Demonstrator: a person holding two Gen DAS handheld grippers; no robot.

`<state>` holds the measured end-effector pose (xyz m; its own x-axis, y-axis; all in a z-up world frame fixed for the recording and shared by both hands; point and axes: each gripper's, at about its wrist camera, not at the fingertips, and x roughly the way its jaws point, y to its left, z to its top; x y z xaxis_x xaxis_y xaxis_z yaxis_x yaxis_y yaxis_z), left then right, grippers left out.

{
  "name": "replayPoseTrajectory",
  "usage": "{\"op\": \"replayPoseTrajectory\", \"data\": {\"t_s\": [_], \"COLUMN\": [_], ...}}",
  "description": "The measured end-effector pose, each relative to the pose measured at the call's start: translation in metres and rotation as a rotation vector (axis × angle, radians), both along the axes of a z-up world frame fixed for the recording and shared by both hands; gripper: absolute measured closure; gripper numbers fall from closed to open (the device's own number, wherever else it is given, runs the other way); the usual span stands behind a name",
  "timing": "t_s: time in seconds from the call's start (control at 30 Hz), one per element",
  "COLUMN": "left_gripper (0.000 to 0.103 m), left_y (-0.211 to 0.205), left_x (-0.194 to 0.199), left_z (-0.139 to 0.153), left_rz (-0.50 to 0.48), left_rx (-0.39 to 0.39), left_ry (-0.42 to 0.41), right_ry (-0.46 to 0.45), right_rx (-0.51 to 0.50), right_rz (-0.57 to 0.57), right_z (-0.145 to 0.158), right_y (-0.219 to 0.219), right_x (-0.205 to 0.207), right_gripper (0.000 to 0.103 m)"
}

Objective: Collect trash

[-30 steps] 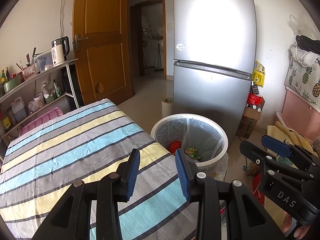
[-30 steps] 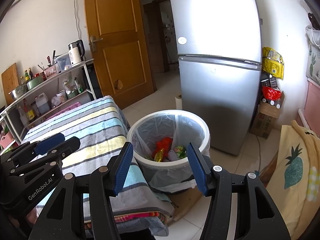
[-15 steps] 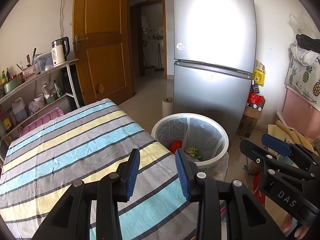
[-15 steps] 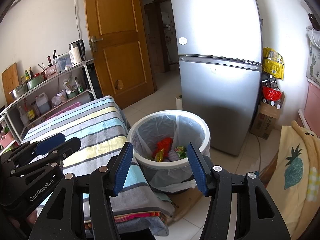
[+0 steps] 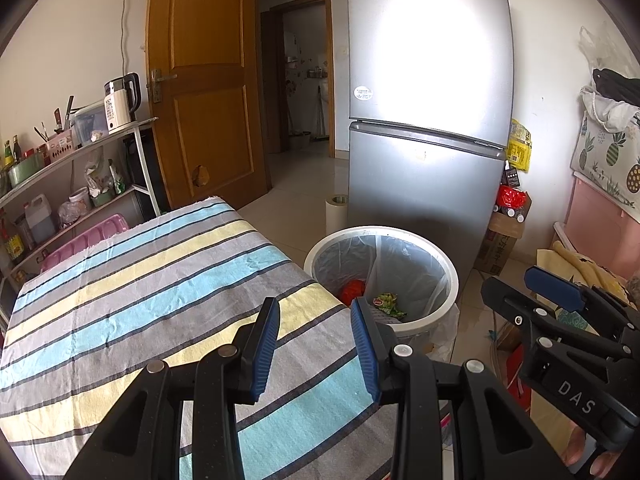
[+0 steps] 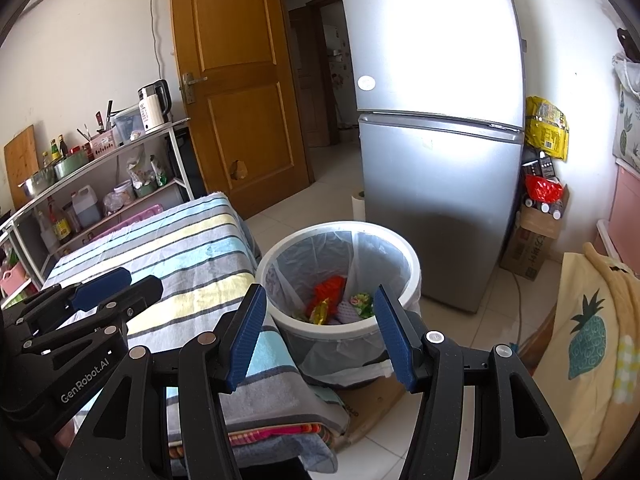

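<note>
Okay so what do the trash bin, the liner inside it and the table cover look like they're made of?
Trash bin: likely white plastic, with a smooth, matte moulded rim.
Liner: thin translucent plastic film, wrinkled and folded over the rim; it looks faintly glossy.
Table cover: woven fabric, probably cotton, with matte blue, yellow and grey stripes, soft creases, and an edge that drapes over the table.

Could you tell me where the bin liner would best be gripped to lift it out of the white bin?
Probably the liner fold standing up inside the white bin: come from above with the right gripper, jaws open, astride that loose pleat.
</note>
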<state>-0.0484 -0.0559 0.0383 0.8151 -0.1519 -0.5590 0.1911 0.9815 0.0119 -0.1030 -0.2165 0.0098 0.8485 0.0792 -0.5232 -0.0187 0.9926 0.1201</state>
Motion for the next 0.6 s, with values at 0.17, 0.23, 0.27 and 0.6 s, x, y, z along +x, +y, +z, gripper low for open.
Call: {"op": "replayPoseTrajectory", "data": {"t_s": [0.17, 0.23, 0.27, 0.6], "left_gripper": [0.066, 0.066, 0.066, 0.066], "left_y": [0.0002, 0.0004, 0.0005, 0.0005], "left_x": [0.0, 0.0001, 0.0, 0.0], "left_z": [0.0, 0.0, 0.0001, 0.0001], "left_rz": [0.0, 0.0, 0.001, 0.001], "left_rx": [0.0, -0.001, 0.0, -0.002], "left_ry": [0.0, 0.0, 0.0, -0.001], "right_ry": [0.002, 0.002, 0.002, 0.0], "right_rx": [0.0, 0.0, 0.0, -0.001], "right_rz": [0.001, 0.002, 0.002, 0.003], "right_z": [-0.0001, -0.0001, -0.0001, -0.0011], "right_y": [-0.0009, -0.0013, -0.0012, -0.0013], "right_x": [0.0002, 0.0002, 0.0001, 0.0003], "right_gripper": [0.046, 0.046, 0.046, 0.046]}}
